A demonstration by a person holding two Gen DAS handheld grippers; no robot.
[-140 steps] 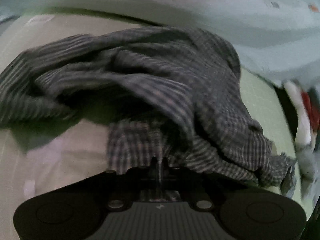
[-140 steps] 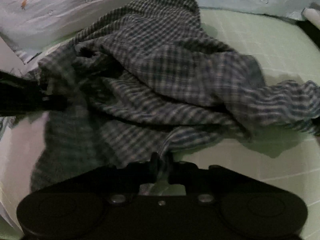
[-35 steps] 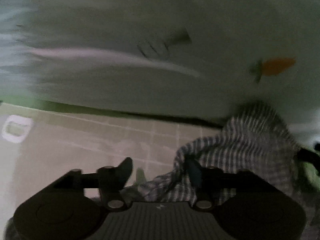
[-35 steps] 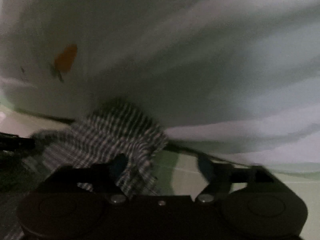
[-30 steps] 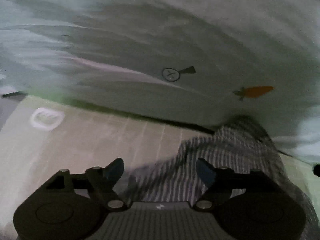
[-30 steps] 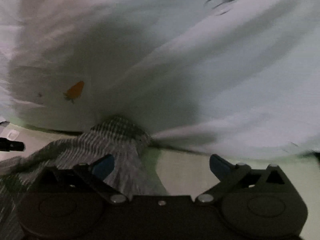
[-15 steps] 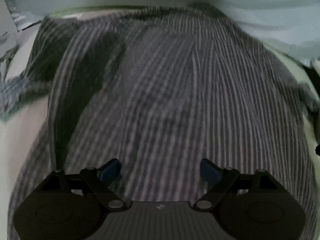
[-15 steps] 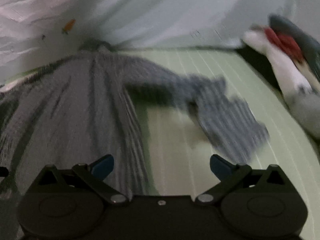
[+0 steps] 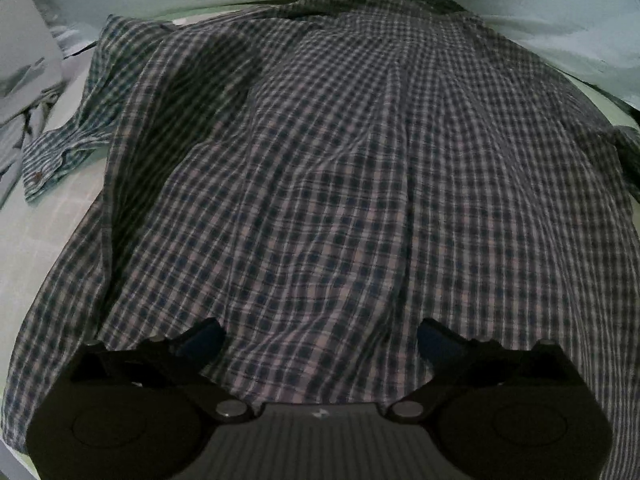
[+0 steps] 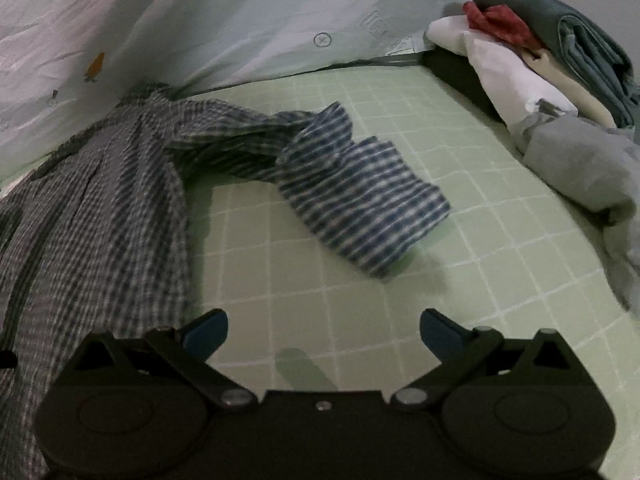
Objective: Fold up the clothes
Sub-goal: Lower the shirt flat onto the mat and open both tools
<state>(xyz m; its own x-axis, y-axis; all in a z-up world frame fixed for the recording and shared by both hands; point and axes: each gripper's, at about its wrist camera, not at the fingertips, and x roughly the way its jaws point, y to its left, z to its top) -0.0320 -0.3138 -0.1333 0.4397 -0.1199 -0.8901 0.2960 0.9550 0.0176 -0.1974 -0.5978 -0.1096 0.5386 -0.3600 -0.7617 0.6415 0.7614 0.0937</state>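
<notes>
Left wrist: checked woven shirt (image 9: 340, 168) spread flat, creased; both hand-held grippers (image 9: 320, 338) (image 10: 324, 330) apart, empty.

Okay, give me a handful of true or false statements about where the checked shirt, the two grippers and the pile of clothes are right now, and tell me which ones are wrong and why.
1. The checked shirt lies spread out on the green grid mat. True.
2. The left gripper is clamped on the shirt's hem. False: its jaws are wide open with nothing between them.
3. The right gripper is open above bare mat, beside the shirt's edge. True.
4. The right sleeve is already folded across the shirt's body. False: it stretches out sideways onto the mat.
5. A pile of clothes sits at the mat's far right edge. True.
</notes>
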